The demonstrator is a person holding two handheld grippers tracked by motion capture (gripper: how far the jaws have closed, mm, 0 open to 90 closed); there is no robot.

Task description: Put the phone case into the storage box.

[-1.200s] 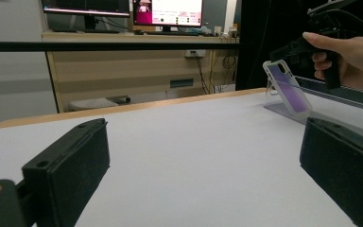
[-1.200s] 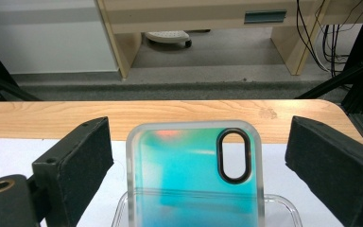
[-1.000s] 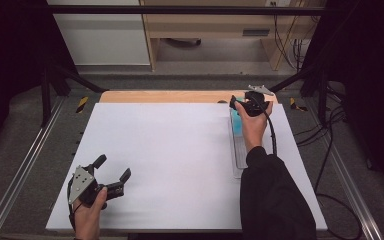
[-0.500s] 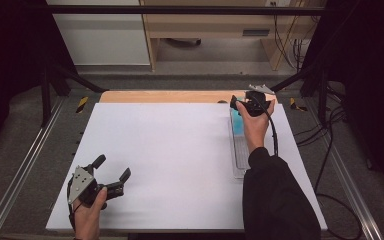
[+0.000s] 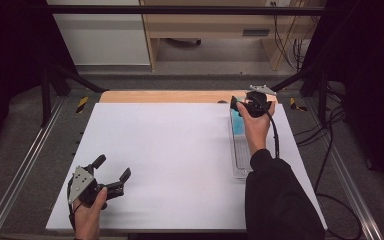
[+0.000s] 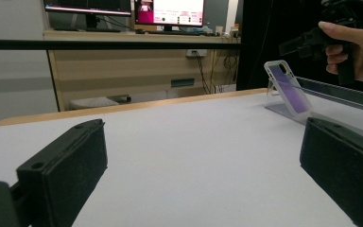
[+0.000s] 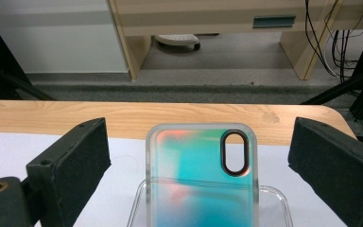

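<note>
- Judging from how things lie, I reckon the phone case (image 7: 201, 177) is already placed: it stands propped in the clear tray (image 5: 241, 155), leaning against the tray's far end, at the right of the high view.
- My right gripper (image 5: 240, 106) hovers just over the top of the case, upper right of centre in the high view. Its jaws have just been opening, and in the right gripper view the case stands between the two black pads with a clear gap on each side, so nothing is gripped.
- My left gripper (image 5: 112, 175) sits low at the lower left of the high view, jaws spread wide and empty, with bare table between them in the left gripper view.
- What seems left, as I judge it, is to draw the right gripper back from the case without knocking it; if more work follows, I cannot tell it from here.
- The case is shiny, teal to pink in the right gripper view and purple from the left gripper view, with a dark oval camera hole near its top.
- The table (image 5: 165, 150) has a plain white top, with a strip of bare wood (image 5: 165, 96) along its far edge.
- Beyond it lie grey floor, a pale wooden desk (image 5: 220, 22) at the top of the frame, cables (image 5: 287, 30) at the upper right and metal rails down both sides. Monitors (image 6: 170, 12) glow at the top of the left gripper view.
</note>
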